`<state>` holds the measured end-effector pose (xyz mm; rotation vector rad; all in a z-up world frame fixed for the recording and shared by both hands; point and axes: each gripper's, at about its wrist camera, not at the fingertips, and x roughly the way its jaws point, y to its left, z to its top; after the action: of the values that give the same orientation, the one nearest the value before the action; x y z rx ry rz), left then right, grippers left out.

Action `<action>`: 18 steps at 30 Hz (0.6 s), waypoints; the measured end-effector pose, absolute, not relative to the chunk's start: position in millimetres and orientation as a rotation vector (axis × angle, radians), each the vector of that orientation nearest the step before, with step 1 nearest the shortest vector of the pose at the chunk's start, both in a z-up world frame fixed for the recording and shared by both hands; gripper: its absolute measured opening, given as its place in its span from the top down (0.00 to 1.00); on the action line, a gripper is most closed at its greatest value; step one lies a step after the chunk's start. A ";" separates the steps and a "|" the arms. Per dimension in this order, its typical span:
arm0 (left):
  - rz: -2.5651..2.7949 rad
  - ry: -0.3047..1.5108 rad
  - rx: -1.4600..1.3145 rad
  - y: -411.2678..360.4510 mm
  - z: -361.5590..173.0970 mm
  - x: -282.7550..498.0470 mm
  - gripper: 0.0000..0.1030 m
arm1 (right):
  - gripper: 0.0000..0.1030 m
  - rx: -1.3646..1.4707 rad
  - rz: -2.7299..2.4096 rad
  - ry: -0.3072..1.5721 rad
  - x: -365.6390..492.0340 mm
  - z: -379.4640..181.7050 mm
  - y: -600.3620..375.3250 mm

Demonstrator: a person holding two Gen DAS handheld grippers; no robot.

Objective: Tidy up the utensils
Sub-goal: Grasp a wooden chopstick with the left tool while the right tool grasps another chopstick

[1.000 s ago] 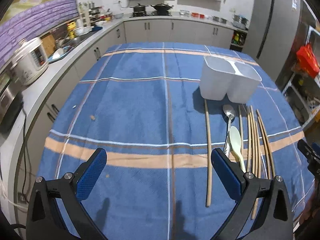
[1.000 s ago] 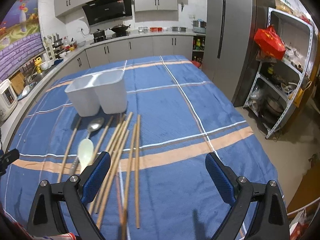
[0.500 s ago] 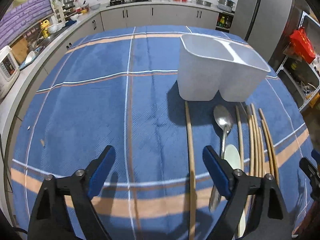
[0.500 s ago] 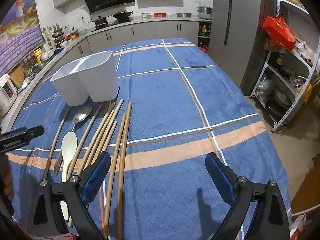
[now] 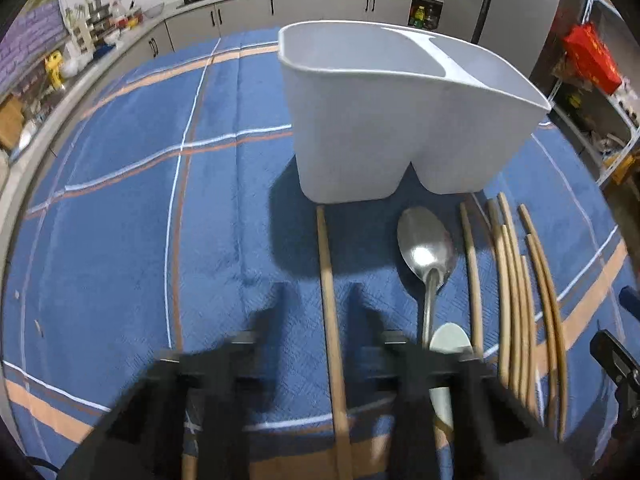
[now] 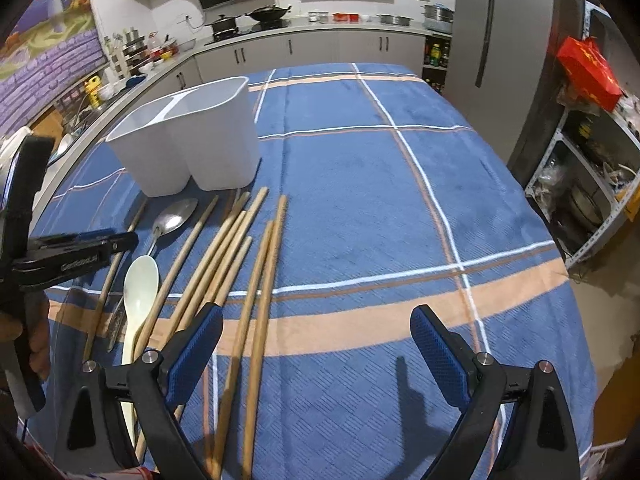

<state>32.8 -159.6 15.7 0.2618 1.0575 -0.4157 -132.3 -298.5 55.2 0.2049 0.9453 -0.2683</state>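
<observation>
Down at the near left, the left tongs [image 6: 124,242] look clenched on the leftmost chopstick [image 5: 325,264], which lies on the cloth with its far tip just short of the white holder [image 5: 360,140]. The right tongs [image 6: 316,344] hang released over the other sticks. I'd lift it level first, then tip it upright into a compartment.

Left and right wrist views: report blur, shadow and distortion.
Left wrist view: the closing left tongs, a chopstick between them, smear with motion blur; the caddy is sharp, casting a dark shadow. Right wrist view: right tongs crisp; fisheye bends the countertop.
</observation>
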 end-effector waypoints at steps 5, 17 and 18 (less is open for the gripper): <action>-0.411 1.075 0.218 -149.5 16.7 32.3 0.94 | 0.20 0.189 -0.236 0.968 -121.9 49.2 -294.9; -0.441 1.149 0.033 -105.9 17.7 24.0 0.94 | 0.80 0.068 -0.183 1.036 -84.9 33.5 -278.5; -0.443 1.151 0.030 -103.5 16.7 23.2 0.94 | 0.87 0.077 -0.181 1.056 -81.2 32.2 -280.4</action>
<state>23.2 -103.5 16.7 0.0303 1.1513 -0.4430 -81.2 -280.4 32.2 0.0768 1.0556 -0.1806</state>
